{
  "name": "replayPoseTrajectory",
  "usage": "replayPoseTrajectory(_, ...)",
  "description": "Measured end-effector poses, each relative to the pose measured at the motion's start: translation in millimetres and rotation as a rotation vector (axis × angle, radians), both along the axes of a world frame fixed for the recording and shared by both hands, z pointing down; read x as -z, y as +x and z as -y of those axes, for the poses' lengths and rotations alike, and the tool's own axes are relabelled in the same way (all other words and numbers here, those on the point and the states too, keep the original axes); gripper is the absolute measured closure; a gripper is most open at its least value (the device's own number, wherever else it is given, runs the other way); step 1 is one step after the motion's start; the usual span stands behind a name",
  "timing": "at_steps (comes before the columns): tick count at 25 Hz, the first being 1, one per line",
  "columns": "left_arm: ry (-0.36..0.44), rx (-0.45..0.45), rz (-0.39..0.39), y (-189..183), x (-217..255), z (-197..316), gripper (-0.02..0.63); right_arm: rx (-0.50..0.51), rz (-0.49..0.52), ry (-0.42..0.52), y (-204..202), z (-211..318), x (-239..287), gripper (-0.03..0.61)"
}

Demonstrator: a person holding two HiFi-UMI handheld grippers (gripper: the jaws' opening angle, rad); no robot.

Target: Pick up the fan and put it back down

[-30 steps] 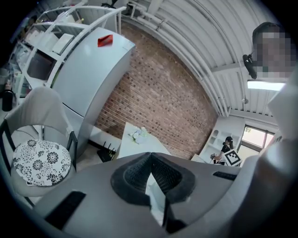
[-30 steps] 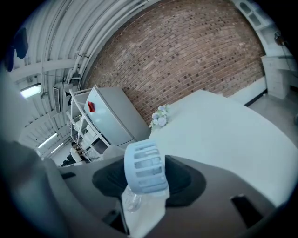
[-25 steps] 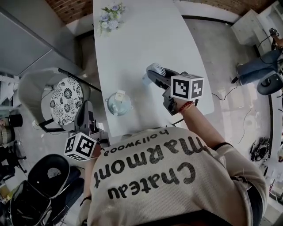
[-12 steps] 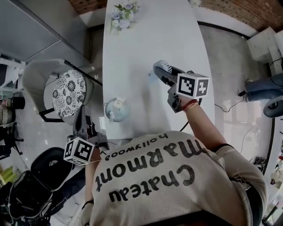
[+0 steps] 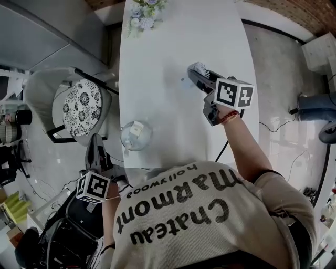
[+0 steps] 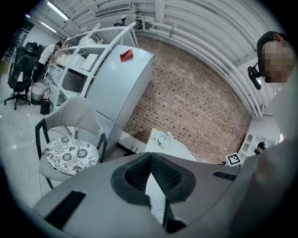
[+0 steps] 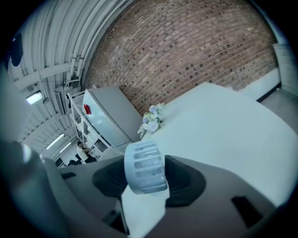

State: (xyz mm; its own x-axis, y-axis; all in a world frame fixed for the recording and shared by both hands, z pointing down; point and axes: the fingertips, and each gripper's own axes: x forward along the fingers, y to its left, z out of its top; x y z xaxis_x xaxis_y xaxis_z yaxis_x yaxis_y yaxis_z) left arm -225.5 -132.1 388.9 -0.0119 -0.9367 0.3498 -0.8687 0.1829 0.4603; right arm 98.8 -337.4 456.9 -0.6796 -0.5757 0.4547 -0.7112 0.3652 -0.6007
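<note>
A small white fan with a slotted round head sits between the jaws of my right gripper, which is shut on it. In the head view the fan is above the right half of the long white table. Whether it touches the tabletop I cannot tell. My left gripper hangs off the table's near left corner over the floor. Its dark pads meet at the tip with nothing between them.
A round pale-blue object with a white block on top lies near the table's front edge. A bunch of flowers stands at the far end. A grey chair with a patterned cushion is to the left of the table, with bags on the floor beyond it.
My right gripper has carried the fan farther up the table, away from the round pale-blue object. The left gripper has sunk a little beside the table's near corner.
</note>
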Motion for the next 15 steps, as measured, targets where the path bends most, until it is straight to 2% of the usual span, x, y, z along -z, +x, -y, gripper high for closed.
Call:
replayPoseTrajectory(7, -0.04, -0.002, 0.005, -12, -14, 11, 0.612, -0.051, -0.023, 0.0, 16, 21, -12, 0.367)
replayPoseTrajectory(15, -0.062, -0.065, -0.001, -16, -24, 36, 0.612, -0.133, -0.058, -0.017, 34, 31, -20, 0.367)
